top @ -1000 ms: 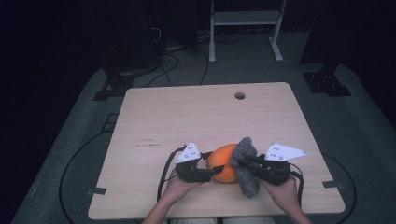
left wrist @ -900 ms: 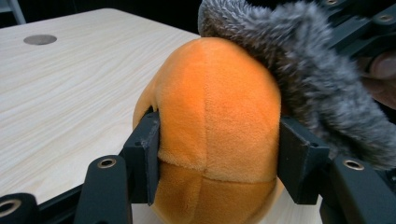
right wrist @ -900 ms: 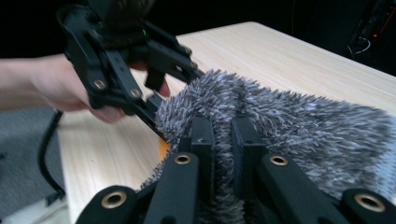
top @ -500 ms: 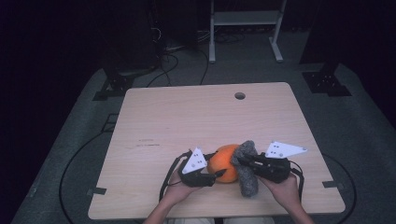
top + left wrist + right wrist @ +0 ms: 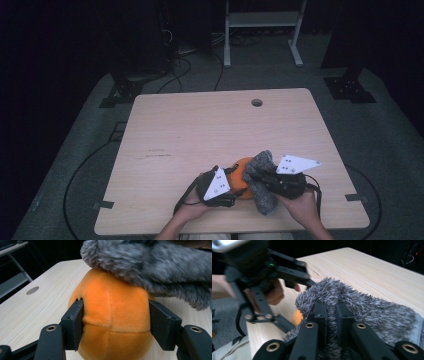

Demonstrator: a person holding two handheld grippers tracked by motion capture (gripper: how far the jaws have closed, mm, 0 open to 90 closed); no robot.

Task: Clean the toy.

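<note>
Round orange plush ball (image 5: 243, 176) sits on the light wooden table (image 5: 210, 130), near the edge closest to the person, a bit right of centre; grey fuzzy fur piece (image 5: 262, 186) lies draped over the ball's top and down its right side onto the table, touching it; in the left gripper view the orange plush ball (image 5: 111, 322) has stitched seams crossing its front and the grey fur (image 5: 155, 267) overhangs its upper right.

Left gripper (image 5: 235, 187) comes in from the ball's left side, held in the person's left hand (image 5: 192, 207); jaws stand partway apart with the ball between them and have just been opening; left jaw pad (image 5: 75, 325) is right against the plush and seems to dent it slightly, right jaw pad (image 5: 161, 323) sits at the ball's edge, cannot tell if it presses or only touches.

Right gripper (image 5: 254, 176) reaches in from the right, held in the right hand (image 5: 300, 205); its jaws are pinched close together on the grey fur, pile bunched between and around the black fingers (image 5: 320, 315); in the right gripper view the fur (image 5: 372, 315) spreads to the right over the tabletop, a bit of orange (image 5: 297, 316) peeks out at its left; left gripper (image 5: 294, 285) shows beyond it, blurred.

Round cable hole (image 5: 257, 102) at the table's far side, well apart from everything.
</note>
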